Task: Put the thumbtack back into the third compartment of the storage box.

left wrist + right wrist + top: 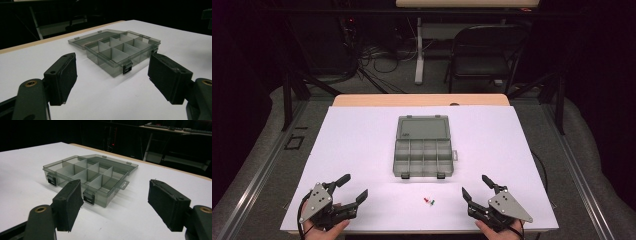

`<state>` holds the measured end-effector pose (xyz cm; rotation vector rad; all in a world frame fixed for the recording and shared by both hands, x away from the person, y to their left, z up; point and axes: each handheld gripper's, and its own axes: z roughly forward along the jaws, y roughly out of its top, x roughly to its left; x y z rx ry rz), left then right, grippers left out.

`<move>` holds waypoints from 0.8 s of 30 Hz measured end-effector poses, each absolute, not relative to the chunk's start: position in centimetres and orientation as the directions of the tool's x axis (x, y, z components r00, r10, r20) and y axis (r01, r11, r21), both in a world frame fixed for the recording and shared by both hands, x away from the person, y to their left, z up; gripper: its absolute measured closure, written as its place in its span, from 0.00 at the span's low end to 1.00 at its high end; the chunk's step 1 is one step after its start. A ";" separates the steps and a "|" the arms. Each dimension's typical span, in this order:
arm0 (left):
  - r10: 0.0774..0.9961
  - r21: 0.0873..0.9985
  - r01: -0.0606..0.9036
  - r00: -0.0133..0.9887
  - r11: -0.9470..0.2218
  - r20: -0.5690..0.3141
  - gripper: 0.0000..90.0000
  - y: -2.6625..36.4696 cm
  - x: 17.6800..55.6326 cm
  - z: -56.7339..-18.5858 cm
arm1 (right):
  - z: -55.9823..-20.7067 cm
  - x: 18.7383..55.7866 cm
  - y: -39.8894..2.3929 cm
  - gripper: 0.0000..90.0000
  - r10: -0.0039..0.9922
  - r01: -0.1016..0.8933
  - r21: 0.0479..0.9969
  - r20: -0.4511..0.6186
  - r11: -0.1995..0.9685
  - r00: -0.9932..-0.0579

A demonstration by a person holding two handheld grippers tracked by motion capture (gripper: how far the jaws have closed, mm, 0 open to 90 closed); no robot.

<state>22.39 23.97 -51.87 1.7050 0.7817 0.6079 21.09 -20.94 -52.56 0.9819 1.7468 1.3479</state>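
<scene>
Between my two hand-held grippers, near the front edge of the desk (362, 150), lay the small red and green pieces (429, 201), touching or almost touching each other; I could not tell what they were at that size. They looked to me very light and hard, the sort of thing that skids on a smooth white sheet or pops out from between pads, so I judged they wanted a low, level pinch across the middle of one piece, closing gently and squarely.

Just beyond them sat the clear grey compartment box (423, 158), its lid (422, 127) thrown flat back on the far side and its divided cells empty as far as I could see. Two dark latches hung on its near wall, and a small tab stuck out on the right side. Thin plastic, stiff but light: I reckoned it would slide if nudged.

My left hand-held gripper (352, 189) rested low at the near left, jaws spread wide with nothing between them. My right hand-held gripper (477, 187) sat at the near right, likewise wide open and empty. Both pointed toward the box, each well apart from the pieces.
</scene>
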 end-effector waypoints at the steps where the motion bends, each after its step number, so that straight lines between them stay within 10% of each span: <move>1: 0.760 0.966 0.197 0.650 -0.169 0.000 0.26 23.9 22.4 -51.9 | -52.7 21.2 -21.1 0.30 0.886 0.150 0.974 -0.084 0.170 -0.457; 24: 0.764 0.956 0.235 0.645 -0.173 -0.020 0.26 23.9 22.8 -52.3 | -53.3 22.0 -19.0 0.39 0.847 0.215 0.947 -0.094 0.238 -0.523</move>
